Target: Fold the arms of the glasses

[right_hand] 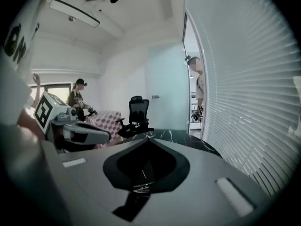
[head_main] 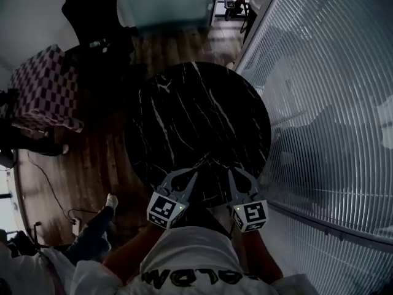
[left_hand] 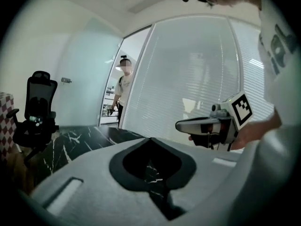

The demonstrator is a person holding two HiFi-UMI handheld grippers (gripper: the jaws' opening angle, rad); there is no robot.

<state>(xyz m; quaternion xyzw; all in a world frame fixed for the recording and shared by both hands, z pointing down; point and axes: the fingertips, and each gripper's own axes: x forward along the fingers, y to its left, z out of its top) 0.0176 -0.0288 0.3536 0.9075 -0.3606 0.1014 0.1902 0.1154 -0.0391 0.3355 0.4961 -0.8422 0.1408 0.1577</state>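
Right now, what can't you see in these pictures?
- The glasses: in no view. In the head view the black table is too dark to show small things, and the left gripper and right gripper cover its near edge.
- Person in the doorway: face blurred over, left gripper view.
- Checkered thing: cut off by the left gripper view's edge.

- Round black marble-look table (head_main: pixel 184 112), white veining, stands on brown wooden plank floor (head_main: pixel 101 158)
- Floor also carries black mesh office chair (head_main: pixel 92 14) and pink-white chequered block (head_main: pixel 46 88), left of table
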